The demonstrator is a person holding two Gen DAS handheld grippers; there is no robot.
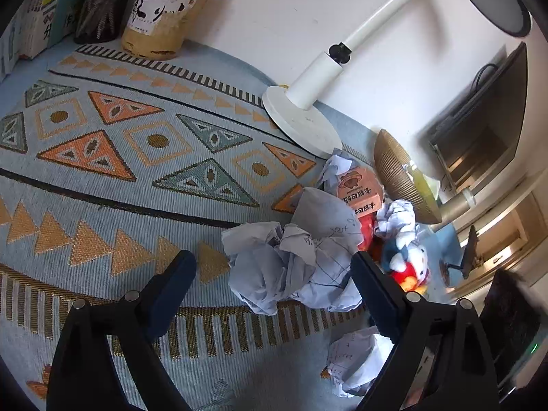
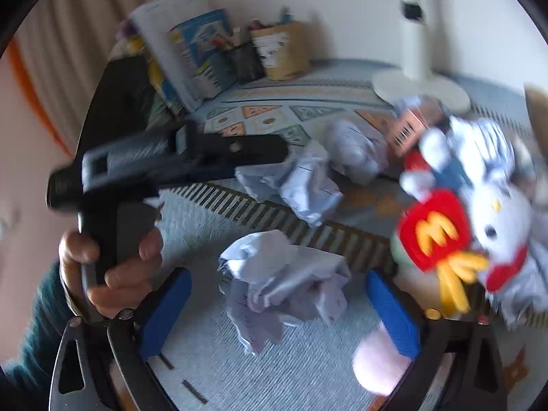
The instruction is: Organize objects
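Now, nearest the right wrist camera, the right gripper (image 2: 279, 311) has its blue-padded jaws apart around a paper wad (image 2: 284, 284), which lies on the tabletop (image 2: 308, 376) between the pads; no pad clearly presses it. Just past it, the left gripper (image 1: 274, 274) also stands with jaws apart, straddling a bigger wad (image 1: 291, 267), the right-hand pad close against the paper, the other clear of it. A hand (image 2: 109, 267) in a dark teal sleeve holds that tool's handle.

To do the step well, each gripper probably should settle lower so the pads meet the bulk of the wad, not a loose flap, then close gently; crumpled paper gives, springs back and can slip or tear at a corner.

Both wads are pale blue-white lined sheets, creased into sharp ridges. A woven cloth covers the tabletop, light blue with orange and teal triangles and gold bars, ribbed and matte.

Farther on, more crumpled paper (image 1: 397, 219) lies heaped with an orange carton (image 1: 359, 191) and a soft plush toy (image 2: 479, 226), white with a red pouch bearing a yellow M. Beyond stands a smooth white lamp (image 1: 301, 120) on a round base. At the back wall sit a tan cup (image 1: 164, 13) and a black mesh cup (image 1: 99, 10) holding pens, beside upright books (image 2: 191, 54).
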